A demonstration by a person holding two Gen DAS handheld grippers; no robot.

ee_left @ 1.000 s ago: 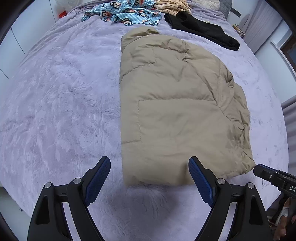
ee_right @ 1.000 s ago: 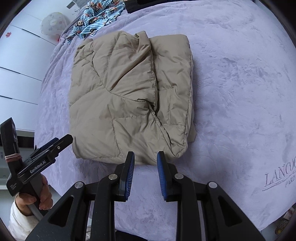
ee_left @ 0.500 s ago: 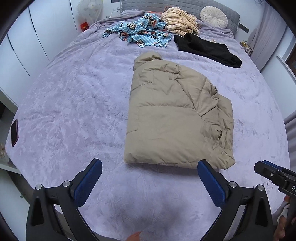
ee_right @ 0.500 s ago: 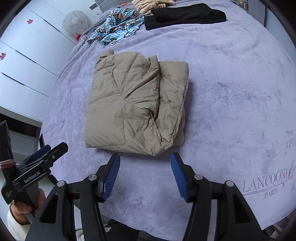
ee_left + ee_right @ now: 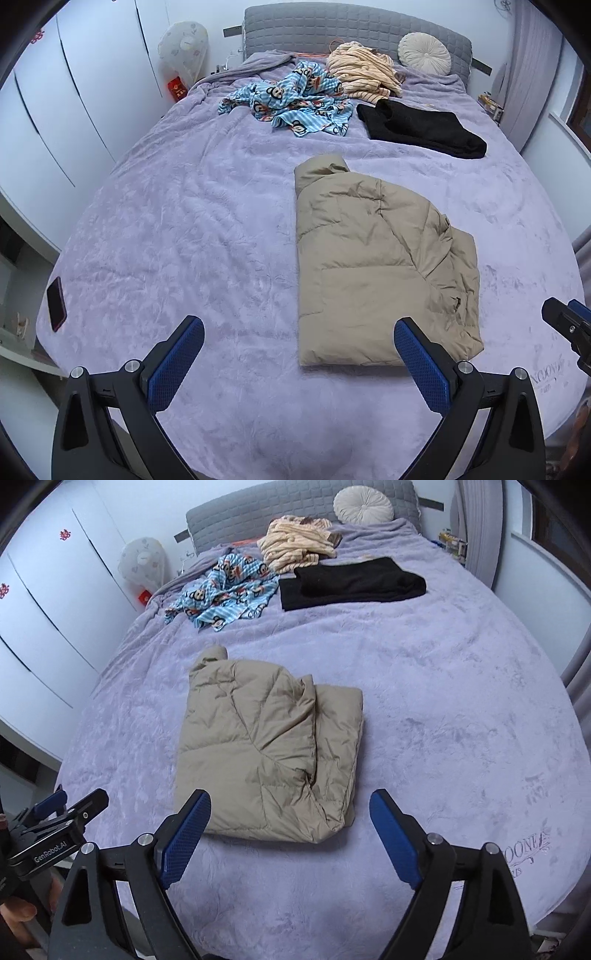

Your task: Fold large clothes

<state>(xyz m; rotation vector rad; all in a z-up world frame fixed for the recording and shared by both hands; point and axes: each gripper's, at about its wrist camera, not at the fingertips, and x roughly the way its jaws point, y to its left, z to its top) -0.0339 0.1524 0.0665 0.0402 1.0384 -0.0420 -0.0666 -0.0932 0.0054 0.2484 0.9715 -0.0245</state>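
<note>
A beige puffer jacket [image 5: 373,266] [image 5: 266,753] lies folded into a thick rectangle on the purple bedspread [image 5: 184,229] [image 5: 443,701], collar end toward the headboard. My left gripper [image 5: 299,339] hangs above the near edge of the bed, wide open, nothing between its blue pads; the jacket's near edge lies just beyond its right finger. My right gripper [image 5: 290,812] is held above the jacket's near edge, its jaws still opening and empty. Each gripper shows at the edge of the other's view, held by a hand.
Near the headboard lie a blue monkey-print garment [image 5: 295,99] [image 5: 225,590], a cream striped garment [image 5: 364,70], a folded black garment [image 5: 421,127] [image 5: 351,583] and a round cushion [image 5: 424,51]. A phone [image 5: 56,303] lies at the bed's left edge. White wardrobes stand left.
Both grippers have risen and pulled back from the jacket, so more of the bed shows. The right jaws went from nearly shut to wide apart; the left widened a little.
</note>
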